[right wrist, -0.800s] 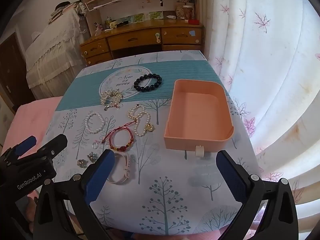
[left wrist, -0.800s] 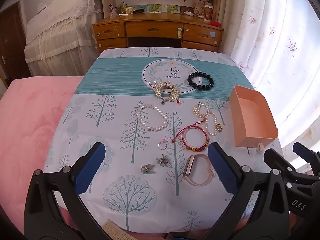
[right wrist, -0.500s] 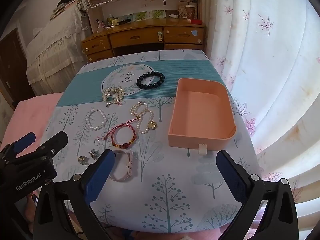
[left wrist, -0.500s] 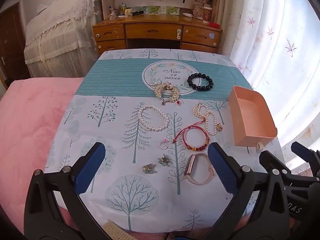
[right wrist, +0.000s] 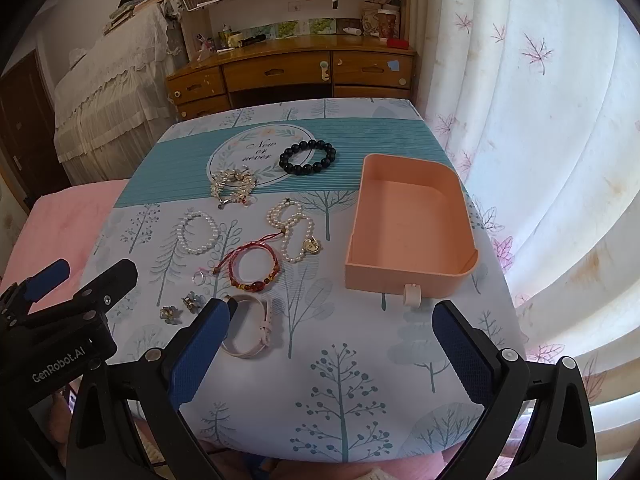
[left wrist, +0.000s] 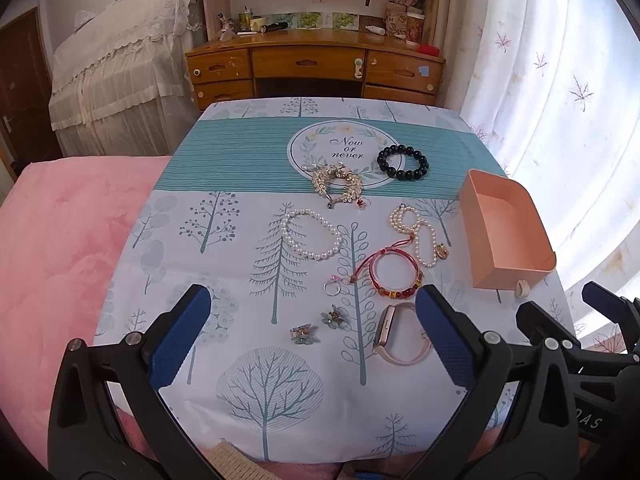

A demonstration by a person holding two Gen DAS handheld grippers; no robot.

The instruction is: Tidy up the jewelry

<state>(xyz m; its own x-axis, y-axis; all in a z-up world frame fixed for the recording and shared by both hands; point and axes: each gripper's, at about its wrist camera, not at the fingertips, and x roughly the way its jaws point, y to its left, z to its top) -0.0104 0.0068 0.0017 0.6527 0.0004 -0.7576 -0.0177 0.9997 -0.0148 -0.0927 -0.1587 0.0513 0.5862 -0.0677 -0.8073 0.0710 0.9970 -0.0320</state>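
Nothing of the task is done yet, as far as I can judge. The salmon-pink plastic drawer tray [right wrist: 412,232] stands on the right side of the tabletop [right wrist: 360,380] and its inside is bare; no jewelry lies in it.

All pieces lie on the tree-printed cloth to the left of the tray. At the far end is the black round-bead bracelet [right wrist: 307,157], and beside it the gold and crystal tangled chain piece [right wrist: 234,186]. Nearer come the white pearl bracelet [right wrist: 198,232] and the pearl strand with a gold pendant [right wrist: 294,232], which lies closest to the tray. Just in front of that strand is the red cord bracelet with amber and red beads [right wrist: 254,267], and to its left a small silver ring [right wrist: 199,278]. Nearest to the person are two small flower-shaped earrings [left wrist: 320,324] and the pale pink smartwatch with a silicone band [left wrist: 398,336].

The left gripper [left wrist: 312,328] hovers above the near edge with its jaws spread wide and nothing between them. The right gripper [right wrist: 332,344] is held the same way, jaws wide apart and empty, in front of the tray.

So every piece is left to move. I think the watch or the earrings are the easiest first pick, because they are nearest.
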